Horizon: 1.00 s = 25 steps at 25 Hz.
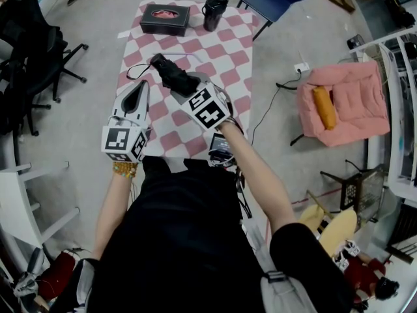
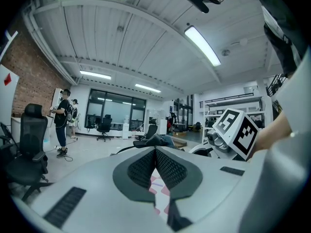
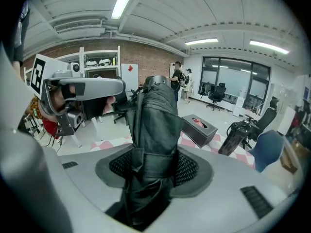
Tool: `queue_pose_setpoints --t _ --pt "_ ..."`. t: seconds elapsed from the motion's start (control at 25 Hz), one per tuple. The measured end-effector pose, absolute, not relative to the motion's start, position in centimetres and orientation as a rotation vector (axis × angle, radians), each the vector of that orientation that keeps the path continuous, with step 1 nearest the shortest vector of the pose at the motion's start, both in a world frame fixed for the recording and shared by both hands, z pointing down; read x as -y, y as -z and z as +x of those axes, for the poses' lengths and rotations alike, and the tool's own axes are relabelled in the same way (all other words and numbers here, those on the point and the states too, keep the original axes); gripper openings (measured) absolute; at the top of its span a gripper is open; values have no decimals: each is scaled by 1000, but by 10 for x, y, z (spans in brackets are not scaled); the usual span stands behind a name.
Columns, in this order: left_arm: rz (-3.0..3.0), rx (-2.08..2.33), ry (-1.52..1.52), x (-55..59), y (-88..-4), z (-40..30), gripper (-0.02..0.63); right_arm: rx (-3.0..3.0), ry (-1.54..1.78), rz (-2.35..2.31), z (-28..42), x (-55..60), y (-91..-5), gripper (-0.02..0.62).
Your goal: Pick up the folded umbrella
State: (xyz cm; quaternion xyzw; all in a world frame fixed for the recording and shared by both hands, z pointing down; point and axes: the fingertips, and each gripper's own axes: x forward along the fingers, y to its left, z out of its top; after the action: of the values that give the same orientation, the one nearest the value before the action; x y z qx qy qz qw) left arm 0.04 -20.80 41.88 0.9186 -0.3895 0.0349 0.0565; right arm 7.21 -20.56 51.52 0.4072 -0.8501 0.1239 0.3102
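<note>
Umbrella position: the folded umbrella (image 1: pixel 173 75) is held over the near half of the table (image 1: pixel 228 64), toward its left edge. It appears to be lifted clear of the checked cloth, with its free end aimed at the far edge.

Right gripper: the right gripper (image 3: pixel 154 161) is clenched on the umbrella's body, and both pads are pressed into the fabric at the wrap strap.

Left gripper: the left gripper (image 2: pixel 155 152) is closed on nothing, its pads met at the tips. It is held by the table's near left edge, apart from the umbrella.

Handling: the umbrella is judged light and compact, with a stiff core under soft, slick folds that give under the pads. The strapped middle, where the folds are bound tight, is judged the soundest place to hold. The loose ends are expected to slide or bunch.

Head view only: a thin wrist cord (image 1: pixel 133 72) is seen trailing from the umbrella toward the left edge. A tissue box (image 1: pixel 165 18) sits at the far left corner, with a black flask (image 1: pixel 214 12) beside it on the far edge.

Right gripper view only: the strap, the creased fabric and the pad contact are shown close up.

Left gripper view only: the meeting of that gripper's own pads is shown. Of the umbrella, only a dark sliver above the jaws can be made out.
</note>
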Motion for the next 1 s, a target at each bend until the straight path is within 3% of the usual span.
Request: queue_pose_setpoints --t 1.0 --pt "2822 1169 -33 211 -393 22 14 2416 -151 1297 94 212 -421 213"
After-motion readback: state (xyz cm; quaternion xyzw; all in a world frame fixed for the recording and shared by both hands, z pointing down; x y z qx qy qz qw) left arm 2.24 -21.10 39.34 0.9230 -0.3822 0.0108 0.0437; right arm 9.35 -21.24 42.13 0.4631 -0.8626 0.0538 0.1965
